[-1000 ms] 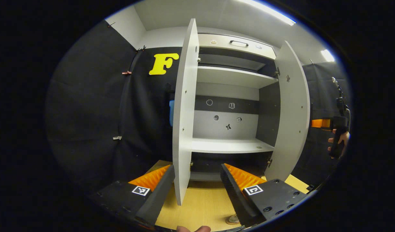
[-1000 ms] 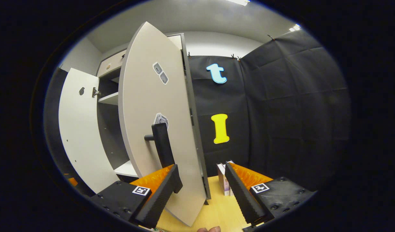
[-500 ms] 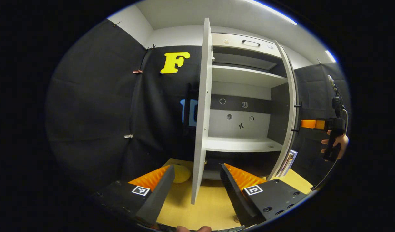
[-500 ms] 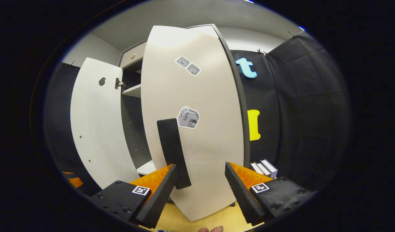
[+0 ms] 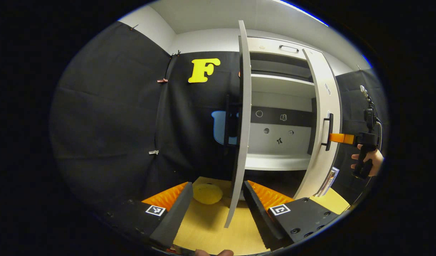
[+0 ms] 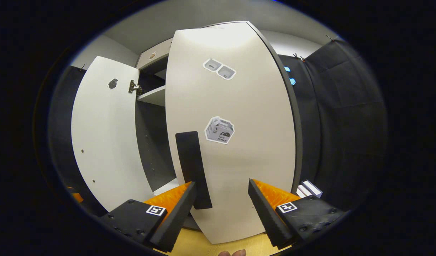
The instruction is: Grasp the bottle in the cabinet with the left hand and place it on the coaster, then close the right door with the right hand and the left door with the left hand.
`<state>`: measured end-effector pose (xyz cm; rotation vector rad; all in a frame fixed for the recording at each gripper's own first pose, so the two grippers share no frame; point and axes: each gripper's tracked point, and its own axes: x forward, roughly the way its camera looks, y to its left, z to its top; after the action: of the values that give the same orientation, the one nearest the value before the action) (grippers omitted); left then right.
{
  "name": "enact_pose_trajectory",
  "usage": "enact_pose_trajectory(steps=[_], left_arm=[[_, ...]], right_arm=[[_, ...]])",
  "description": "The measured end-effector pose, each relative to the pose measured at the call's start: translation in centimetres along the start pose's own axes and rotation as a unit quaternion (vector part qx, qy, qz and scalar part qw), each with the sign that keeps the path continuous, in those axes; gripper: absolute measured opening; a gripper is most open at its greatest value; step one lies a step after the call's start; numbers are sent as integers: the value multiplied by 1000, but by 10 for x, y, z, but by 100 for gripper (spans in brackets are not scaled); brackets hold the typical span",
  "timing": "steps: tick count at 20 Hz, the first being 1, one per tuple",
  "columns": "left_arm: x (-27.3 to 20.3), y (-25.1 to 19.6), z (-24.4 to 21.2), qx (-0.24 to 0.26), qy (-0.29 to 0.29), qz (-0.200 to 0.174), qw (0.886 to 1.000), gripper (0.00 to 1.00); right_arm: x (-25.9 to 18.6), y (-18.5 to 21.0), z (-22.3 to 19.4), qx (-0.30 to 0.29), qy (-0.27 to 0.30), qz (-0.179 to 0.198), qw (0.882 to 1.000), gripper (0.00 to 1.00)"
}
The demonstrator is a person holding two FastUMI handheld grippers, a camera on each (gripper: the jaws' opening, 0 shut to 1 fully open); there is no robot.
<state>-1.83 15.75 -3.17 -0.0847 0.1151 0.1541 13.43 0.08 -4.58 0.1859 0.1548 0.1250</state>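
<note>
The white cabinet's left door [image 5: 240,124] stands open and edge-on to me. Its lower edge hangs just beyond my open left gripper [image 5: 218,213], whose fingers hold nothing. The right door [image 5: 322,117] is swung partway shut. In the left gripper view my right gripper [image 5: 340,138], held by a hand [image 5: 369,160], reaches that door's front by its black handle [image 5: 328,131]. In the right gripper view the right door [image 6: 239,149] is close ahead, its handle [image 6: 193,170] above my left finger. My right gripper [image 6: 221,213] is open. The left door's inner face [image 6: 104,135] shows at the left.
Bare shelves [image 5: 278,161] show between the doors. A yellow round pad [image 5: 208,193] lies on the wooden tabletop [image 5: 207,227] left of the left door. Upright books [image 6: 310,188] stand right of the cabinet. Black cloth walls close in both sides.
The right door has swung further toward shut, with my right gripper following it. My left gripper has shifted, so the left door is now edge-on and the yellow pad is in view.
</note>
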Motion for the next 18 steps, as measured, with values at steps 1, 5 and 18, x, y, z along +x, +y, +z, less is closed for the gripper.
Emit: enact_pose_trajectory(steps=[1, 5, 18], left_arm=[[0, 4, 2, -1, -1, 4, 1000, 90], [12, 13, 11, -5, 0, 6, 1000, 90], [83, 12, 56, -4, -42, -9, 999, 90]], right_arm=[[4, 2, -1, 1, 0, 0, 1000, 98], [16, 4, -2, -4, 0, -5, 1000, 98], [-44, -28, 19, -16, -21, -46, 999, 97]])
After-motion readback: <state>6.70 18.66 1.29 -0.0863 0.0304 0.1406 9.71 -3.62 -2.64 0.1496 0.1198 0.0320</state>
